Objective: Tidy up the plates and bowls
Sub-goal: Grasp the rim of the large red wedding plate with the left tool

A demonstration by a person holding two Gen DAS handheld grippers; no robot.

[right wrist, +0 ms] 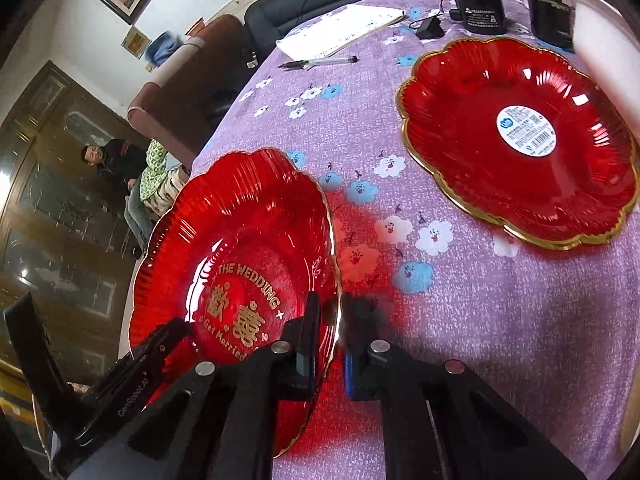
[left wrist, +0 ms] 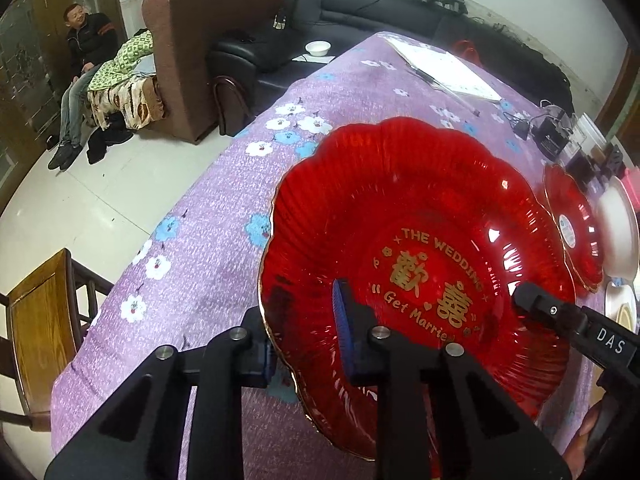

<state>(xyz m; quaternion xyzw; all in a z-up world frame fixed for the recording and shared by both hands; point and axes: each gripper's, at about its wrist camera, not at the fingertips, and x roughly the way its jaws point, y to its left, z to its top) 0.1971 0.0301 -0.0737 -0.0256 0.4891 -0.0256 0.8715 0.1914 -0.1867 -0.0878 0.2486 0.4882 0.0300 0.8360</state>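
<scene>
A red scalloped wedding plate point(left wrist: 420, 216) with gold lettering is held tilted above the purple flowered tablecloth point(left wrist: 208, 216). My left gripper point(left wrist: 308, 340) is shut on its near left rim. My right gripper point(right wrist: 332, 344) is shut on the same plate's point(right wrist: 248, 232) right rim, and its fingers show in the left wrist view point(left wrist: 532, 300). A second red plate point(right wrist: 520, 140) with a white sticker lies flat on the cloth at the right; it also shows in the left wrist view point(left wrist: 576, 224).
A white bowl point(left wrist: 620, 232) sits beyond the second plate at the right. Papers point(right wrist: 340, 30), a pen point(right wrist: 320, 63) and black chargers point(right wrist: 480, 8) lie at the table's far end. A wooden chair point(left wrist: 40, 328) stands at the table's left edge. A man sits beside the sofas.
</scene>
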